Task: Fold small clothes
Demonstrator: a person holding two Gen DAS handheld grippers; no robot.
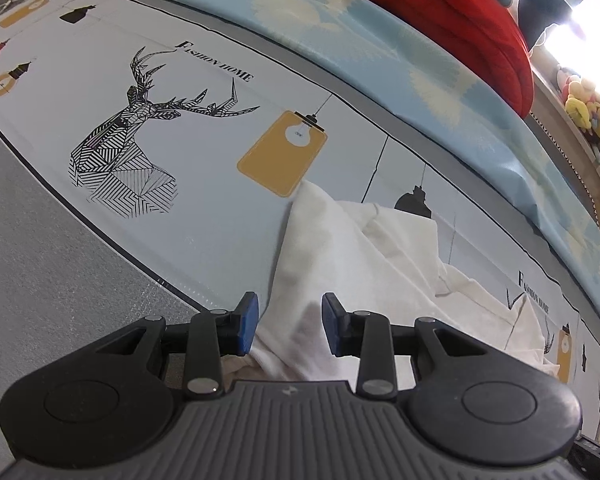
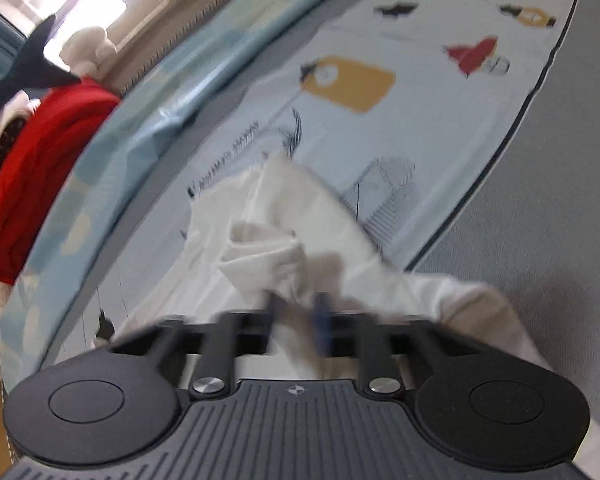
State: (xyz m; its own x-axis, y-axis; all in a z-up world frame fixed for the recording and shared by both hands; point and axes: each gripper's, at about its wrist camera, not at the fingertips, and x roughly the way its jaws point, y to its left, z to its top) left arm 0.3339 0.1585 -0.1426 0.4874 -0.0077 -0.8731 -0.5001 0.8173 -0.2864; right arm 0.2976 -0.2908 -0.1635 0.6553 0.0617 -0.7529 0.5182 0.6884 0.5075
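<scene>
The white garment (image 1: 364, 248) lies crumpled on a printed mat (image 1: 204, 184) that covers a grey surface (image 1: 40, 264). The mat carries a line-drawn deer head (image 1: 132, 152), yellow lamp shapes and the words "Fashion Home".

Left gripper (image 1: 289, 324): the jaws stand partly open. The blue pads (image 1: 249, 322) sit on either side of a fold of the white garment, with a clear gap between each pad and the cloth. The pads do not press on the cloth.

Right gripper (image 2: 298, 320): the view is blurred by motion. The two fingers sit close together with a bunch of the white garment (image 2: 284, 240) drawn up between them. The jaws are closed on the cloth. The rest of the garment spreads away from the fingers across the mat and onto the grey surface at the right of this view.

Beyond the mat lies a light blue patterned cloth (image 1: 380, 40). Behind it rests a red bundle (image 1: 472, 20). Yellow soft toys (image 1: 588, 112) sit near a bright window.
</scene>
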